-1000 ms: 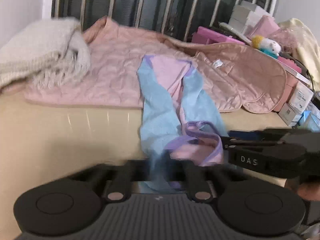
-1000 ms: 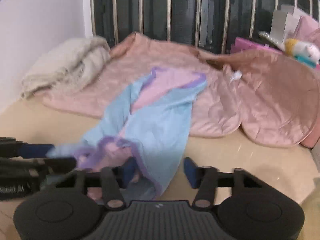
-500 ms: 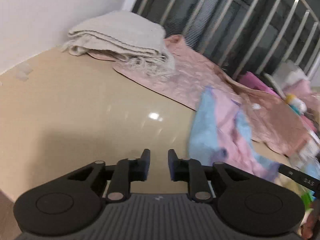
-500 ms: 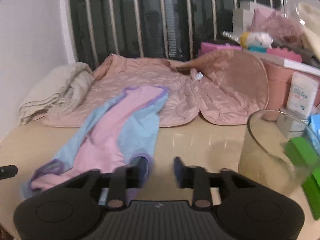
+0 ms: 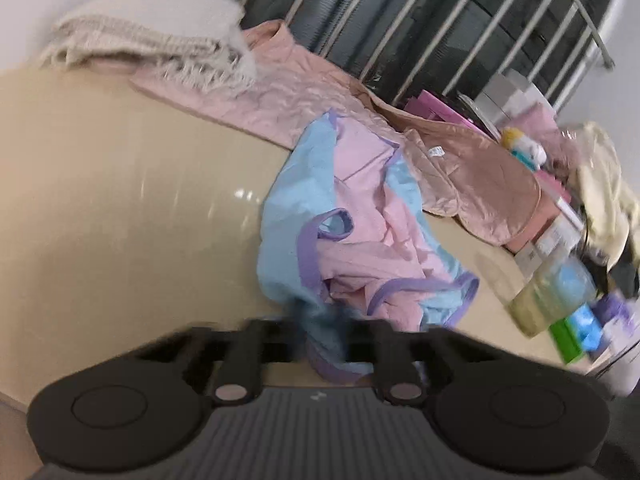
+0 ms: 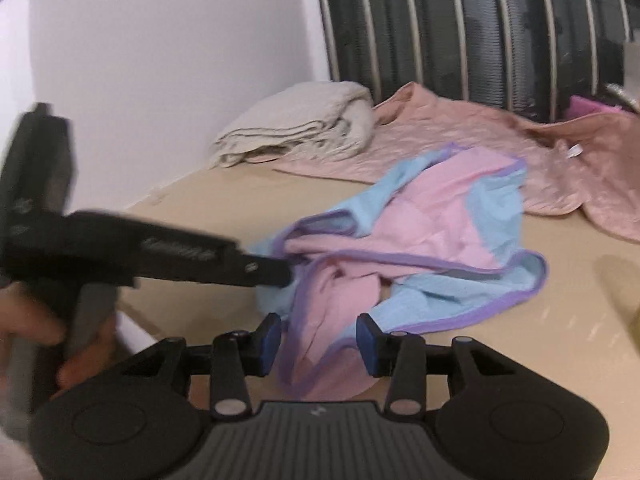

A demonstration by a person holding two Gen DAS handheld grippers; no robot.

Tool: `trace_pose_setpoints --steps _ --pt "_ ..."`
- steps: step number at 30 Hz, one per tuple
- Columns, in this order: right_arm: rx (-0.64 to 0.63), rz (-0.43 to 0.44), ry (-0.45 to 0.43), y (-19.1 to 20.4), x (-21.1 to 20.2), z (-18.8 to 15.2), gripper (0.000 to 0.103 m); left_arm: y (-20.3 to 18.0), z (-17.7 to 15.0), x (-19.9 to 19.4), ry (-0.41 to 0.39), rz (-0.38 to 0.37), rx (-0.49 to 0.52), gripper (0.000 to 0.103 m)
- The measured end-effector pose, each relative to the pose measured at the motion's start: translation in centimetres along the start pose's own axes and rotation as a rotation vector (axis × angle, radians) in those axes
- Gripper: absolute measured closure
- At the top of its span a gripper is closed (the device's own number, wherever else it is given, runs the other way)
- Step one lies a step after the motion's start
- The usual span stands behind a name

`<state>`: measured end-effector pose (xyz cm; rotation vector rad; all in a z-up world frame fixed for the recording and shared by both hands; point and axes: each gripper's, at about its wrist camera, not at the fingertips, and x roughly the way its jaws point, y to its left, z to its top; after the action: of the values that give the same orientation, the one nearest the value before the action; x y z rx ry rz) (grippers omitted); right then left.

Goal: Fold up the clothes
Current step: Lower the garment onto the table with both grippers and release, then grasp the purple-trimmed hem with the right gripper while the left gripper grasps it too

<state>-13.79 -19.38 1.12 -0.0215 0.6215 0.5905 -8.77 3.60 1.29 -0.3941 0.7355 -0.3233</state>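
Observation:
A blue and pink garment with purple trim point(image 5: 360, 220) lies crumpled on the beige table point(image 5: 120, 200). In the left wrist view my left gripper point(image 5: 324, 336) is shut on its near blue edge. The right wrist view shows the same garment point(image 6: 432, 232), with the left gripper point(image 6: 276, 274) coming in from the left and pinching the blue edge. A person's hand point(image 6: 36, 332) holds that gripper. My right gripper point(image 6: 318, 340) sits at the garment's near hem. Its jaws are opening, with a pink fold lying loose between the blue pads point(image 6: 266, 344).
A pink quilted jacket point(image 6: 480, 152) is spread behind the garment, with a folded beige blanket point(image 6: 304, 120) at the back left by the white wall. A glass jar point(image 5: 552, 292), boxes and toys crowd the right side. A barred metal rail point(image 5: 440, 20) runs along the back.
The left gripper, open over bare table half a second ago, has shifted right and shut on the garment's blue edge. The right gripper has swung left to the hem, its jaws wider apart.

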Motion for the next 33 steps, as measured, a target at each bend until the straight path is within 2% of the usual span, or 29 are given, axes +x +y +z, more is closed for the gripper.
trace_pose_setpoints --steps 2,3,4,7,10,12,14,15,16,17,18,19,22,24,26,29,32,33 --pt "-0.024 -0.04 -0.003 0.3 0.6 -0.1 0.074 0.6 -0.1 -0.4 -0.035 -0.008 -0.038 0.102" --pt "-0.037 -0.062 -0.005 0.4 0.9 -0.1 0.093 1.0 0.0 -1.0 -0.055 -0.016 -0.059 0.102" --pt "-0.008 -0.06 -0.009 0.1 0.7 0.2 0.098 1.4 0.1 -1.7 -0.077 -0.019 -0.074 0.102" --pt "0.198 0.071 -0.073 -2.6 -1.3 1.4 0.098 2.3 0.7 -3.7 -0.136 -0.007 -0.098 0.102" --pt "0.317 0.136 -0.16 -5.2 -3.4 3.7 0.098 3.3 2.5 -4.4 -0.172 -0.001 -0.162 0.101" --pt "0.387 0.073 -0.165 -7.2 -2.2 5.0 0.095 3.0 3.2 -3.9 -0.17 0.065 -0.139 0.1" --pt "0.457 0.002 -0.166 -9.2 -0.8 6.2 0.079 2.5 3.6 -3.5 -0.166 0.147 -0.095 0.098" --pt "0.428 -0.08 -0.157 -9.0 -0.8 6.3 0.075 2.0 3.4 -3.9 -0.18 0.146 -0.059 0.095" --pt "0.388 -0.169 -0.146 -8.6 -0.8 6.4 0.075 1.3 2.7 -4.8 -0.208 0.109 -0.012 0.074" --pt "0.332 -0.184 -0.197 -8.0 -1.7 5.8 0.075 0.6 2.1 -5.5 -0.215 0.078 0.034 0.048" --pt "0.296 -0.159 -0.245 -7.6 -2.7 5.0 0.062 -0.1 1.5 -6.0 -0.203 0.053 0.078 0.043" --pt "0.28 -0.113 -0.259 -7.4 -3.5 4.2 0.05 -0.8 0.9 -6.4 -0.19 0.028 0.122 0.042" --pt "0.205 -0.014 -0.251 -6.6 -4.8 1.8 0.049 -3.8 -1.2 -6.3 -0.139 0.008 0.347 0.042" --pt "0.098 -0.03 -0.216 -5.6 -4.7 0.6 0.049 -5.5 -2.5 -5.2 -0.088 0.075 0.48 0.042" --pt "0.012 -0.094 -0.178 -4.5 -3.7 0.5 0.051 -6.7 -3.5 -4.1 -0.044 0.147 0.561 0.042" --pt "-0.066 -0.148 -0.151 -3.4 -1.9 0.9 0.057 -7.1 -4.2 -3.9 -0.047 0.167 0.583 0.042" --pt "-0.127 -0.186 -0.122 -2.4 0.5 1.4 0.072 -7.5 -4.4 -4.3 -0.058 0.175 0.606 0.042" --pt "-0.158 -0.219 -0.094 -2.0 1.6 1.4 0.083 -7.5 -4.6 -4.6 -0.061 0.178 0.611 0.042"
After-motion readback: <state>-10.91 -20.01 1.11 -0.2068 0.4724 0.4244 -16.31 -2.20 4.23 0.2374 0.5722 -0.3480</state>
